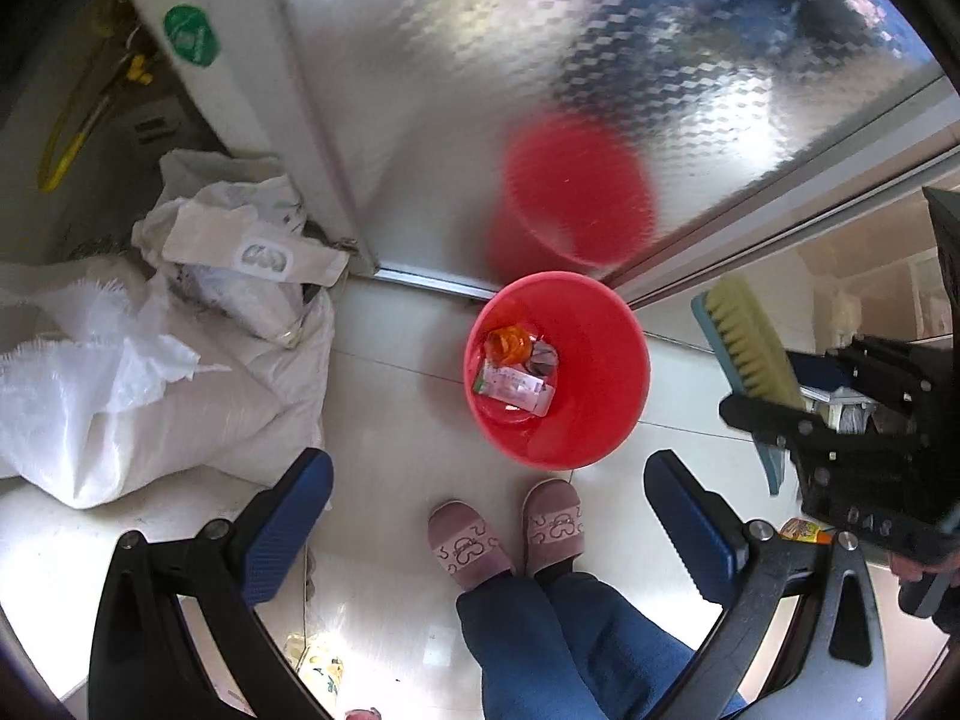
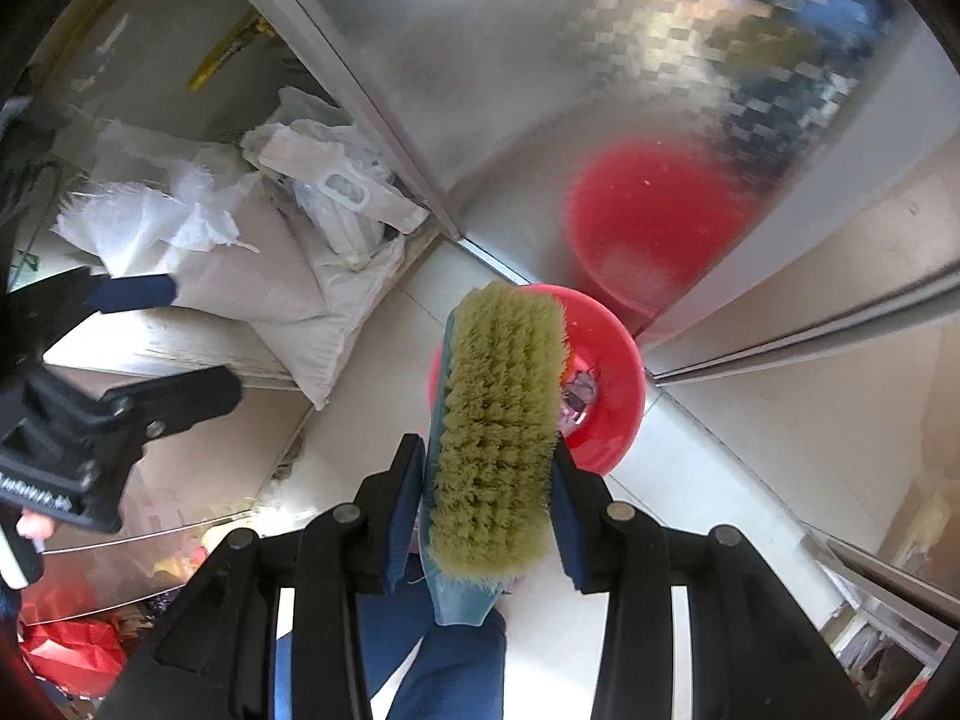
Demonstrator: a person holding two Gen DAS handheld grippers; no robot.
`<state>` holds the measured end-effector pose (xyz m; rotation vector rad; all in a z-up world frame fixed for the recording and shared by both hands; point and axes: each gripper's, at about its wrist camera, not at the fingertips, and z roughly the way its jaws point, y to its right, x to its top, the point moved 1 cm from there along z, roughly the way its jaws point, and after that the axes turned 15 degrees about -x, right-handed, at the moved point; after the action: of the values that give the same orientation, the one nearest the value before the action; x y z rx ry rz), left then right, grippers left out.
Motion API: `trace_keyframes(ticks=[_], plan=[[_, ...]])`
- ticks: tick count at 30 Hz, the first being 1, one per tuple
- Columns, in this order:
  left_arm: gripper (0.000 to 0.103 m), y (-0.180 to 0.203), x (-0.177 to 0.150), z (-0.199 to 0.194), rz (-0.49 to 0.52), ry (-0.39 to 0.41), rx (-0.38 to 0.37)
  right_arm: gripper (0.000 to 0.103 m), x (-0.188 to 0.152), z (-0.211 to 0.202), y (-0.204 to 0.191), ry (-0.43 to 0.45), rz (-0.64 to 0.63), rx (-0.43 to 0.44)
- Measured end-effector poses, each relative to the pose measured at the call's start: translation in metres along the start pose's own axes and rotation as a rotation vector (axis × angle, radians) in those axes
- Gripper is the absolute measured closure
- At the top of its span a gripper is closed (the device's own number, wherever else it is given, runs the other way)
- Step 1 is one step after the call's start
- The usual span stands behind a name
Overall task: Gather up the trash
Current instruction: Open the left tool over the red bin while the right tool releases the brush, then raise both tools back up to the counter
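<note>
Left tool [image 1: 489,516] gapes released above bare floor beside the round red plastic bucket [image 1: 600,420]; right tool [image 2: 483,510] clenched on the green-bristled blue scrub brush [image 2: 498,420]; white sacks [image 1: 150,396] crowd the left edge.

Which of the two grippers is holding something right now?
The right gripper: its pads clamp the scrubbing brush above the red bucket. The left gripper hangs wide open with nothing between its fingers.

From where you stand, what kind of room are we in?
Probably a home utility or storage corner, perhaps by a kitchen. A round red plastic bin holding wrappers stands on pale floor tiles beside an embossed metal door, with crumpled white woven sacks heaped alongside.
</note>
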<state>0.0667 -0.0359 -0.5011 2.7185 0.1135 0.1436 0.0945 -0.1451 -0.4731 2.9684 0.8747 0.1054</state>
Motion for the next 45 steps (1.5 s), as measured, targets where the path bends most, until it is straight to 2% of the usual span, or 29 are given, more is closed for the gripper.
trace_keyframes(ticks=[1,3,5,8,13,17,23,25,27,31,35,40,45], plan=[[0.0,-0.002,-0.001,0.0,-0.007,-0.003,-0.003,0.066,0.001,0.0,-0.002,-0.005,-0.002,0.002],[0.0,-0.005,-0.004,-0.001,-0.02,-0.008,-0.012,0.058,0.004,0.004,-0.004,-0.019,-0.014,0.004],[0.0,-0.007,-0.005,-0.001,-0.024,-0.008,-0.018,0.034,0.006,0.003,-0.005,-0.01,-0.025,-0.009],[0.0,-0.008,-0.008,-0.003,-0.026,-0.005,-0.017,0.017,0.006,0.001,0.001,-0.007,0.0,0.006],[0.0,-0.007,-0.008,-0.011,-0.037,-0.003,-0.017,0.015,0.009,0.005,0.002,-0.055,0.025,0.002],[0.0,0.002,-0.009,-0.031,-0.055,0.011,-0.031,0.014,0.009,-0.012,0.001,-0.058,0.001,0.006],[0.0,0.024,-0.015,-0.076,-0.063,0.04,-0.017,0.005,0.005,-0.07,0.0,-0.023,-0.035,-0.008],[0.0,0.033,-0.016,-0.095,-0.072,0.05,-0.02,0.005,0.004,-0.088,0.002,-0.048,-0.025,-0.007],[0.0,0.043,-0.017,-0.117,-0.077,0.062,-0.023,0.005,0.002,-0.109,0.004,-0.065,-0.032,0.03],[0.0,0.065,-0.018,-0.161,-0.079,0.077,-0.017,0.004,0.002,-0.162,0.003,0.007,-0.078,-0.018],[0.0,0.088,-0.017,-0.206,-0.062,0.107,-0.002,0.003,0.004,-0.215,0.005,0.083,-0.071,-0.001],[0.0,0.116,-0.013,-0.261,-0.046,0.17,0.025,0.001,0.007,-0.263,0.007,0.13,-0.069,-0.003],[0.0,0.142,-0.007,-0.3,-0.008,0.223,0.071,0.001,0.007,-0.303,0.009,0.202,-0.093,-0.091]])
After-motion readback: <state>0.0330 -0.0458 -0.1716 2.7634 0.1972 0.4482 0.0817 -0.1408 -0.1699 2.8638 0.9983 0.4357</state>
